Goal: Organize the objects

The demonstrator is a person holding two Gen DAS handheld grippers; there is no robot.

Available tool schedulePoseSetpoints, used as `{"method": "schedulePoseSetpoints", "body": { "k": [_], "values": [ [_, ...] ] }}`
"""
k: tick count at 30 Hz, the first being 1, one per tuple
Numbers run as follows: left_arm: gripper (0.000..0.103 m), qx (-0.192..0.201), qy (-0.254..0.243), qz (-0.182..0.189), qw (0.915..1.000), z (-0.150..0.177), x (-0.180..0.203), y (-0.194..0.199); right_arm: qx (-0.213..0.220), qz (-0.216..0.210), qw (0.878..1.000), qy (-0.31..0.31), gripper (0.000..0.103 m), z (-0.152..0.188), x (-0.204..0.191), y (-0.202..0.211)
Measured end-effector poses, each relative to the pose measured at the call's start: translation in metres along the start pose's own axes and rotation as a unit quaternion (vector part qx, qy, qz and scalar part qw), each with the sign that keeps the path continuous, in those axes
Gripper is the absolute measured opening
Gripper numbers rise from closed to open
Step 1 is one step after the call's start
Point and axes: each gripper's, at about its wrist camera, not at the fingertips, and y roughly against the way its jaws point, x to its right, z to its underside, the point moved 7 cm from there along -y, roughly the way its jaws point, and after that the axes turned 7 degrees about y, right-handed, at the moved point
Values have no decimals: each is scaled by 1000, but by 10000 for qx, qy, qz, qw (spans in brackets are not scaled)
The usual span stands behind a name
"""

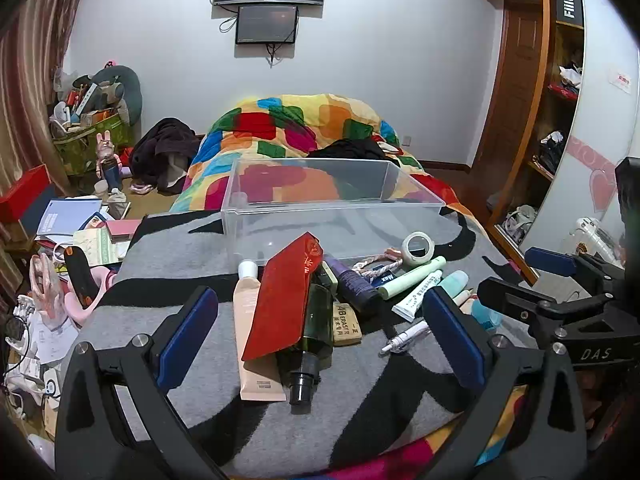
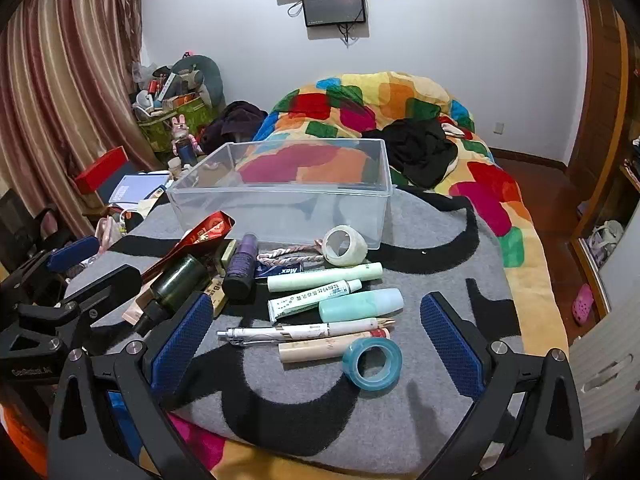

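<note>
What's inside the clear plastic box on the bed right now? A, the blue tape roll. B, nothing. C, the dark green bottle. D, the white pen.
B: the clear box shows only bare floor, while the tape roll, bottle and pen all lie on the blanket in front of it.

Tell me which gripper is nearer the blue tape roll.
Right. The right gripper hangs open with the blue tape roll between its fingers; the left gripper is open farther left, over the red packet and dark green bottle.
</note>
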Motion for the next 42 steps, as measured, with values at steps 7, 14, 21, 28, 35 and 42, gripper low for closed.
{"method": "schedulePoseSetpoints", "body": {
  "k": [7,14,21,28,35,42],
  "values": [
    [103,-45,35,-35,10000,0,-2,-2,-42,-40,10000,-43,103,1,2,-1],
    [103,-70,81,-57,9999,1,-4,-3,-36,-22,10000,10,103,3,1,-2],
    [103,-96,134,-54,9999,1,-6,-2,-37,-24,10000,19,103,3,0,-1],
    [103,-76,107,-58,9999,0,-6,-2,-68,-51,10000,-2,103,5,-1,-2],
    [103,-84,104,-42,9999,0,-5,-1,-73,-58,10000,-2,103,4,-2,-2],
    [103,-119,126,-10,9998,2,-3,-2,-78,-57,10000,-7,103,5,-2,-2]
  ]
}}
